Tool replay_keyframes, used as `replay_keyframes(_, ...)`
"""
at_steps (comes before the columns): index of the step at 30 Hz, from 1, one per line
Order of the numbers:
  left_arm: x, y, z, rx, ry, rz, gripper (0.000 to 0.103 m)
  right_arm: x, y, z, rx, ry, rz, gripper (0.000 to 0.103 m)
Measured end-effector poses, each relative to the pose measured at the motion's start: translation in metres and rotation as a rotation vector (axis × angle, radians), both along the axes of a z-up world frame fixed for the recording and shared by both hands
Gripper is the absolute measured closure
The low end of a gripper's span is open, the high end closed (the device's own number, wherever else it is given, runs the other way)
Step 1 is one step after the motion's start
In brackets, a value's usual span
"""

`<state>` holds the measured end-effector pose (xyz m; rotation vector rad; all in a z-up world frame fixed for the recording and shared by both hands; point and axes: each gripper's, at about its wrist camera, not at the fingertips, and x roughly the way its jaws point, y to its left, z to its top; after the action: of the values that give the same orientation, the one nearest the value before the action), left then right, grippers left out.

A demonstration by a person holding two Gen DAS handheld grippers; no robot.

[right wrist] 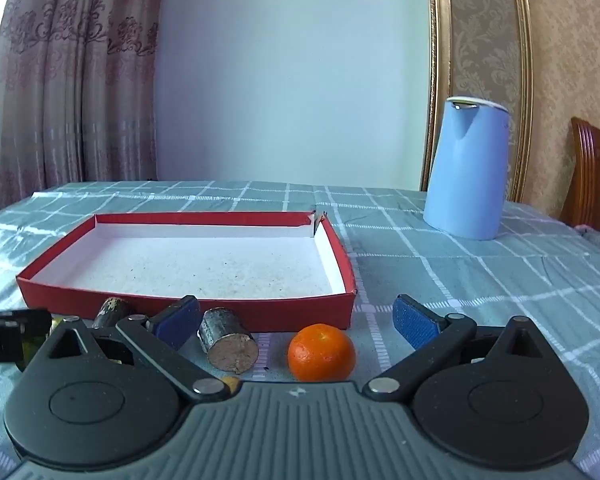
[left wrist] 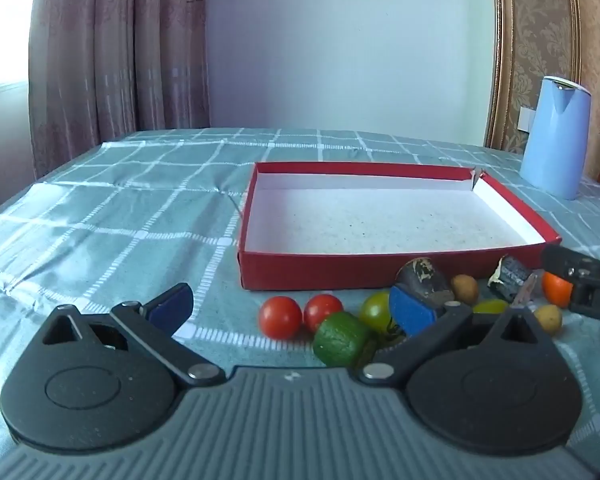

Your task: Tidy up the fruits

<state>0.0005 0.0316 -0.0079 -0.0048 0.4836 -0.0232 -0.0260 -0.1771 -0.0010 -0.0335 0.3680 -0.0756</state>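
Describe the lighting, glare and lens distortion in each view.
Left wrist view: daylight from the left puts glare on the tablecloth; fisheye bows the gold frame and darkens the corners. Right wrist view: softer, even light; curtain and frame bend inward; the orange is sharp.

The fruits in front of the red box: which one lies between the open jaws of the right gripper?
The orange mandarin. It is the only orange fruit, at the right end of the row, beside a dark cut cylinder.
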Motion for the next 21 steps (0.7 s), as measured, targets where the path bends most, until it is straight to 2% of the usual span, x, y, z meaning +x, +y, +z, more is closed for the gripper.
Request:
replay_keyframes(3, 0.001, 0.001, 0.000, -0.012, 0.029, -0.039, 0.000, 0.001, -0.002, 0.000, 0.008, 0.011, -0.004, 0.000)
replay_keyframes(6, 0.000, 0.012, 0.003, -0.070, 0.015, -0.017, 0.000, 0.002, -0.004, 0.000, 0.020, 0.020, -0.005, 0.000)
replay_keyframes(8, 0.002, 0.019, 0.005, -0.082, 0.024, -0.012, 0.000, 0.003, -0.004, 0.000, 0.024, 0.023, -0.003, 0.000)
replay_keyframes(13, -0.001, 0.020, 0.006, -0.062, 0.006, 0.006, 0.000, 0.005, -0.007, -0.002, 0.043, 0.038, 0.000, 0.000)
replay_keyframes(18, -0.008, 0.002, 0.003, 0.029, -0.017, -0.002, 0.000, 0.006, -0.010, -0.003, 0.058, 0.040, -0.009, 0.000)
replay_keyframes(21, -0.006, -0.001, 0.000, 0.051, -0.007, -0.010, 0.000, 0.006, -0.010, -0.003, 0.056, 0.042, -0.010, 0.000)
